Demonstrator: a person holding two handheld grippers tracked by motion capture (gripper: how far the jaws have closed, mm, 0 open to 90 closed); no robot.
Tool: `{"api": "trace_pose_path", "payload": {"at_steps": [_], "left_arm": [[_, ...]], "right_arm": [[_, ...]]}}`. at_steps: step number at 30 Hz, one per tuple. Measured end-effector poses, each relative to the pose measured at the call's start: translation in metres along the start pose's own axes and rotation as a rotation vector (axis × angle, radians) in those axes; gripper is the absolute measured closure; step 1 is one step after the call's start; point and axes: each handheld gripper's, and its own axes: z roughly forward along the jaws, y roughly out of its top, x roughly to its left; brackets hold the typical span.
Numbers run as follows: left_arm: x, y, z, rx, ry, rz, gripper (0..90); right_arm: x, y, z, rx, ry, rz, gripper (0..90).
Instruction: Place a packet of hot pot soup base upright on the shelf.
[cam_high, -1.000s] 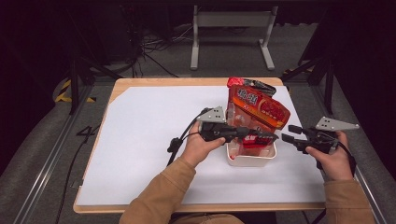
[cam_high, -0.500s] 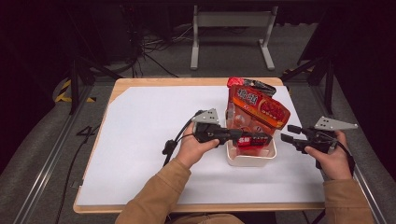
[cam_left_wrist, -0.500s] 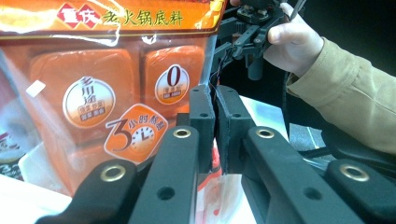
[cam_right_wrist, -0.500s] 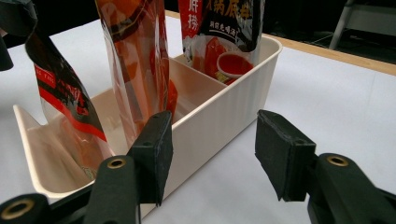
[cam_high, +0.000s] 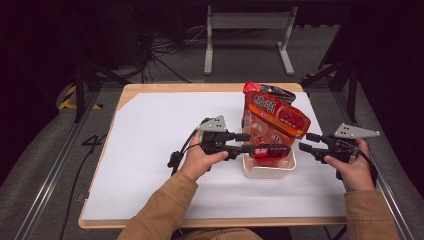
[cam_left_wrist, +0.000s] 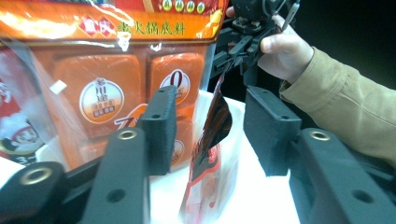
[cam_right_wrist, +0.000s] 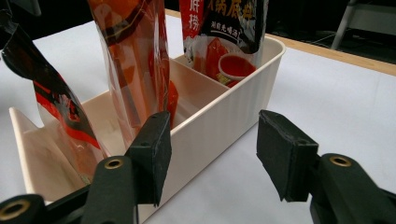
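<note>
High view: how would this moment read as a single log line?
left gripper: open, astride small red packet | right gripper: open, beside white bin | large orange packet: upright in bin

Bright table, dark soft-focus surroundings

Right gripper held open beside cream bin.
Near jaw is seen w/ pad against bin's outer wall, other jaw over white table; three red packets are stood upright in divided bin, approx. one per compartment.
</note>
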Motion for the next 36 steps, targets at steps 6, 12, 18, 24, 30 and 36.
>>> {"api": "trace_pose_path", "payload": {"at_steps": [6,12,18,24,30,36], "left_arm": [[-0.005,0.006,-0.018,-0.006,0.043,0.009,47.1],[-0.008,0.006,-0.041,0.006,0.127,0.007,40.9],[-0.006,-0.005,-0.070,0.019,0.210,-0.022,31.7],[-0.004,-0.015,-0.100,0.012,0.294,-0.045,26.7],[-0.003,-0.023,-0.126,0.029,0.371,-0.039,23.1],[-0.005,-0.039,-0.151,0.054,0.444,-0.041,21.1]], "right_arm": [[0.001,0.000,0.001,0.006,0.003,0.001,44.9],[0.000,0.000,0.000,-0.001,-0.006,-0.002,43.8],[0.000,-0.001,0.000,0.010,-0.025,0.017,36.9],[0.000,-0.002,0.000,0.015,-0.042,0.038,34.2],[0.001,-0.003,0.001,0.016,-0.049,0.039,32.4],[0.000,-0.006,0.001,0.017,-0.059,0.044,30.8]]}}
